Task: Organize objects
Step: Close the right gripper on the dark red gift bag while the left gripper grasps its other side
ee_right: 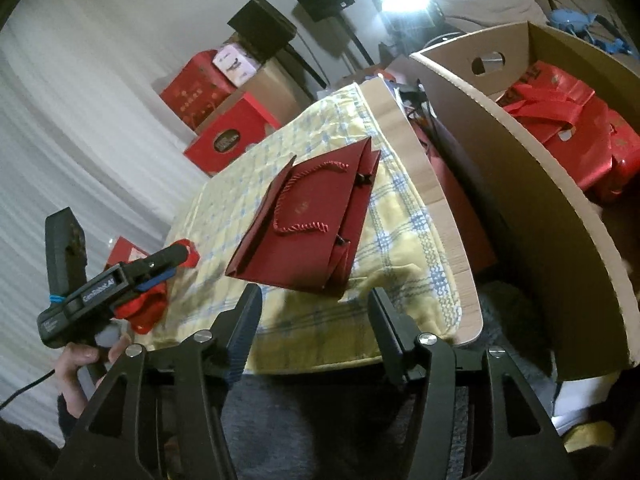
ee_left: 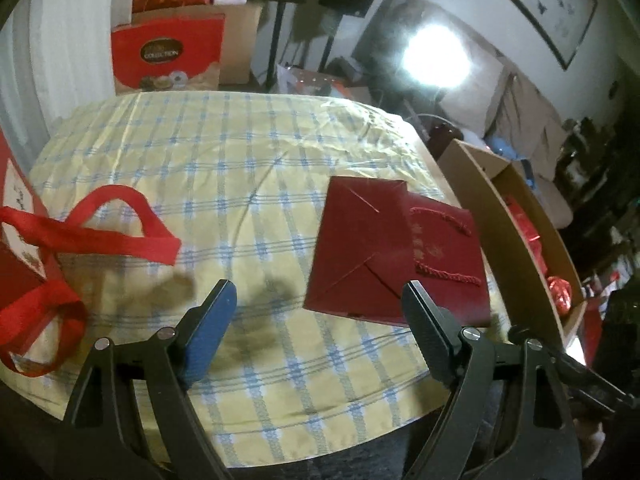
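Bag (ee_right: 308, 224), dark red and folded flat, is lying near the table's (ee_right: 436, 200) right edge, beside the box (ee_right: 532, 216) holding red bags. Left gripper (ee_left: 316, 308) is hovering with jaws wide apart, gripping nothing. Right gripper (ee_right: 314, 312) is hanging at the near edge, jaws parted and empty.

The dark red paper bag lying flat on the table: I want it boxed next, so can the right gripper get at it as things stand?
Probably yes. The right gripper is open and empty, with the dark red paper bag lying just ahead of it, and nothing between them. Lying flat, its near edge overhangs the checked tablecloth slightly.
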### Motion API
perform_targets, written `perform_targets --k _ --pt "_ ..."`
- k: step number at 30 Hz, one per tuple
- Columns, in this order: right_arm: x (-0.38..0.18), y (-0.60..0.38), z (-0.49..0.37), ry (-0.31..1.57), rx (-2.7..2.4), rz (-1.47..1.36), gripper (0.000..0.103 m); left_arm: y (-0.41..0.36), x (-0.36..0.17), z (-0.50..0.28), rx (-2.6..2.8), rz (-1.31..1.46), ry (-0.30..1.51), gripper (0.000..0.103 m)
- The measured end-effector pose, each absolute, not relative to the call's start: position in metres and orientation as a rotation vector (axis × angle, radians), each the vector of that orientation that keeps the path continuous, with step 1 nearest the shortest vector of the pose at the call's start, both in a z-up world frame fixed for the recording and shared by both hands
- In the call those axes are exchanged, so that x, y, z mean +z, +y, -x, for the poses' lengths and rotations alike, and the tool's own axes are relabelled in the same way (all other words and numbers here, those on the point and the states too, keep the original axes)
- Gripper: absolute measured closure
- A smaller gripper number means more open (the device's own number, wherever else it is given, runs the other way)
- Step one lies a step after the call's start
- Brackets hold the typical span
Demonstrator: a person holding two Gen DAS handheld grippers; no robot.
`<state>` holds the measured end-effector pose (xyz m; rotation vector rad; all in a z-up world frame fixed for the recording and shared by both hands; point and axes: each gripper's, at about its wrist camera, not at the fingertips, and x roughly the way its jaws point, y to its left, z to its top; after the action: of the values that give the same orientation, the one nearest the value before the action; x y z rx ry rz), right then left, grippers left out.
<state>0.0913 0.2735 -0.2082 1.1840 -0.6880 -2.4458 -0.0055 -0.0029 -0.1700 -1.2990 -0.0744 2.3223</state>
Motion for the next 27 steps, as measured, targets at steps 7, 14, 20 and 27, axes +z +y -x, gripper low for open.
perform_targets --k 7,14,20,27 --pt "-0.217 0.276 -0.083 -0.705 -2.449 -1.206 0.041 0.032 -0.180 0.004 2.185 1.277 0.070 0.016" --pt "-0.225 0.281 -0.067 -0.753 -2.425 -1.236 0.041 0.035 -0.204 0.030 2.126 1.387 -0.047 0.016" --pt "-0.229 0.275 -0.055 -0.754 -2.388 -1.244 0.039 0.037 -0.210 0.035 2.081 1.374 -0.046 0.016" --pt "-0.233 0.270 -0.047 -0.756 -2.357 -1.242 0.038 0.052 -0.212 0.031 2.087 1.345 0.011 0.016"
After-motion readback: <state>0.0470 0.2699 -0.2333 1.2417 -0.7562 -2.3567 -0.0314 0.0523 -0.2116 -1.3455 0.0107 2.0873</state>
